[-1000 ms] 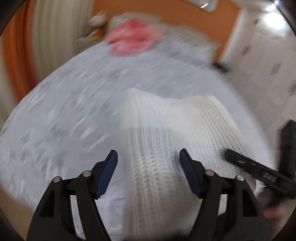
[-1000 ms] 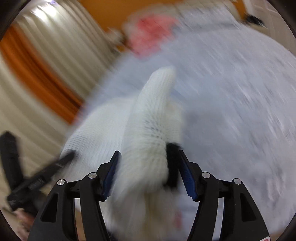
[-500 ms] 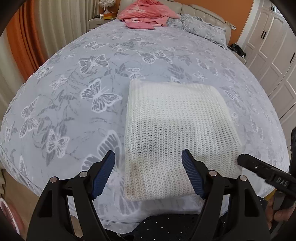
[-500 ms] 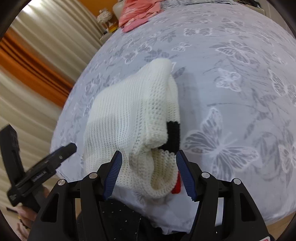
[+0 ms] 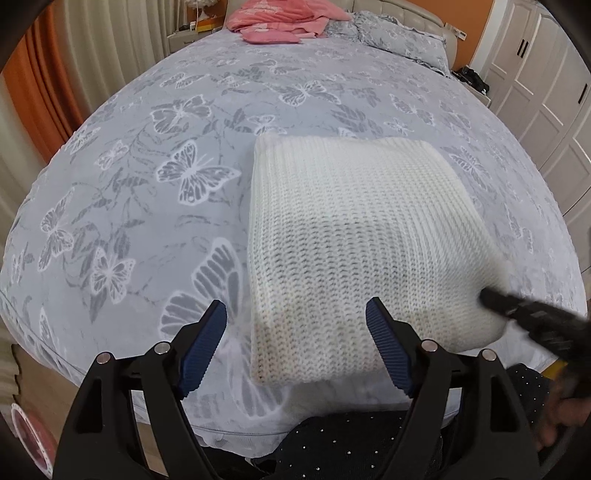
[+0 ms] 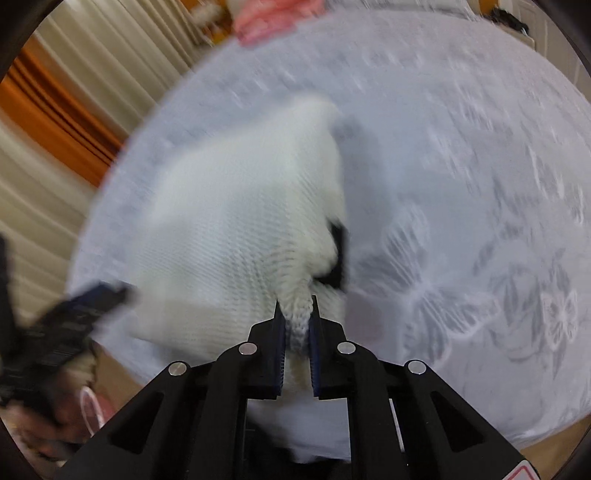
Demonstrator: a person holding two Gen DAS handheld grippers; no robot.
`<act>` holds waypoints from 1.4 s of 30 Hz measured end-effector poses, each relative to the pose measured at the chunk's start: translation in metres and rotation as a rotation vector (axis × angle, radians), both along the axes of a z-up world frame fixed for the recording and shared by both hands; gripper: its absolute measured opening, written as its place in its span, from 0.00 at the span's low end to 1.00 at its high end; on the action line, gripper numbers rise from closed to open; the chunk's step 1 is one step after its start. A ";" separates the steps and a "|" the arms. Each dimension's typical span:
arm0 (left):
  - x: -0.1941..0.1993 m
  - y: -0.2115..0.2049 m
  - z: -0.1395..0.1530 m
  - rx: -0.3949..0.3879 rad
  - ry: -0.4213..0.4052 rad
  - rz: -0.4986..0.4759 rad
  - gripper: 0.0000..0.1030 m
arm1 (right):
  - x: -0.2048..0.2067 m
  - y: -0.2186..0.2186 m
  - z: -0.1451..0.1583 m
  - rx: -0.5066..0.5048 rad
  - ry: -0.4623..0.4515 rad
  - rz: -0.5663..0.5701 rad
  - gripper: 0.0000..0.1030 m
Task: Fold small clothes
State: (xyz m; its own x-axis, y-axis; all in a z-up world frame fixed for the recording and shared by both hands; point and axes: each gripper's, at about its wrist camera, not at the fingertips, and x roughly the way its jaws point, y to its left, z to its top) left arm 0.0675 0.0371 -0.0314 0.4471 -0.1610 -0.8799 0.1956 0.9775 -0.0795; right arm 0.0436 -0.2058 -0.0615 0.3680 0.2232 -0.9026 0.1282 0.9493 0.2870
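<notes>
Right tongs [image 6: 295,306]: closed narrowly on a bunched fold at the near right corner of the white knitted garment [image 6: 229,236]; knit is seen pinched between the two blue pads [image 6: 279,343].
Left tongs [image 5: 295,325]: spread wide, nothing gripped; held over the near left edge of the garment [image 5: 351,236], with one pad over the bedspread and the other over the knit.
Garment: laid folded in a rough rectangle at the near edge of the bed [image 5: 147,206], its near right corner lifted (a black patch [image 6: 338,254] is shown at the raised edge).
Bed: covered by a grey spread printed with white butterflies.
Far end: pink clothing [image 5: 284,24] is heaped near the pillows [image 5: 399,37].
Room edge: cream and orange curtains [image 5: 48,92] are seen at the left, white wardrobe doors [image 5: 546,85] at the right.
</notes>
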 end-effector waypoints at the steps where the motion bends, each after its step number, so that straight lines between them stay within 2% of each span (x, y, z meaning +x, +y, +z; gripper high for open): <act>1: 0.000 0.001 -0.002 -0.002 0.007 0.005 0.73 | 0.000 -0.002 -0.014 0.002 0.039 -0.005 0.09; 2: 0.000 0.002 -0.002 -0.003 0.009 0.008 0.73 | -0.001 -0.005 -0.022 0.017 0.049 -0.017 0.09; 4: 0.000 0.003 -0.001 -0.003 0.010 0.010 0.73 | -0.002 -0.006 -0.017 0.035 0.043 -0.026 0.10; 7: 0.000 0.004 0.000 0.006 0.004 0.004 0.73 | -0.001 -0.005 0.006 0.043 0.012 -0.034 0.17; 8: 0.000 0.004 0.000 0.010 0.002 0.000 0.73 | 0.001 -0.006 0.019 0.048 -0.020 -0.041 0.20; 9: 0.000 0.003 0.000 0.014 0.000 -0.004 0.73 | 0.005 -0.007 0.032 0.047 -0.058 -0.044 0.30; 11: 0.001 0.002 0.000 0.021 -0.001 -0.005 0.73 | 0.017 -0.008 0.049 0.025 -0.107 -0.048 0.42; 14: 0.003 0.002 -0.004 0.023 0.008 -0.001 0.73 | 0.049 -0.009 0.055 0.012 -0.128 -0.037 0.42; 17: 0.007 0.001 -0.010 0.040 0.022 0.002 0.73 | 0.072 -0.006 0.044 0.012 -0.118 -0.020 0.26; 18: 0.009 0.001 -0.014 0.048 0.030 0.001 0.73 | 0.078 -0.004 0.034 -0.009 -0.090 -0.009 0.26; 20: 0.013 0.000 -0.022 0.067 0.050 0.002 0.73 | 0.093 -0.004 -0.004 -0.083 0.024 -0.001 0.27; 21: 0.016 0.000 -0.027 0.077 0.060 0.005 0.73 | 0.095 -0.008 -0.012 -0.074 0.028 -0.020 0.30; 24: 0.021 0.001 -0.037 0.094 0.088 0.010 0.73 | 0.089 -0.017 0.002 0.005 0.007 -0.082 0.26; 27: 0.021 0.003 -0.038 0.072 0.086 0.018 0.73 | 0.071 -0.009 0.034 -0.017 -0.084 -0.058 0.24; 29: 0.022 0.003 -0.041 0.071 0.094 0.020 0.73 | 0.060 -0.006 0.036 -0.017 -0.074 -0.050 0.24; 31: 0.022 0.002 -0.043 0.070 0.101 0.018 0.73 | 0.054 -0.008 0.027 -0.006 -0.026 -0.054 0.31; 33: 0.022 0.004 -0.041 0.052 0.096 0.019 0.76 | 0.043 -0.011 0.014 0.055 0.017 -0.067 0.46; 35: 0.022 0.006 -0.043 0.023 0.106 0.023 0.79 | 0.038 -0.012 -0.001 0.116 0.044 -0.080 0.46; 37: 0.026 0.009 -0.052 -0.021 0.159 0.017 0.77 | 0.039 -0.010 -0.006 0.117 0.051 -0.073 0.41; 39: 0.028 0.012 -0.057 -0.073 0.201 0.019 0.65 | 0.043 -0.006 0.000 0.123 0.051 -0.055 0.25; 40: 0.029 0.014 -0.056 -0.092 0.212 0.028 0.65 | 0.042 -0.006 0.008 0.158 0.037 -0.050 0.23; 42: 0.029 0.019 -0.048 -0.100 0.195 0.043 0.64 | 0.044 -0.004 0.042 0.267 -0.045 -0.032 0.21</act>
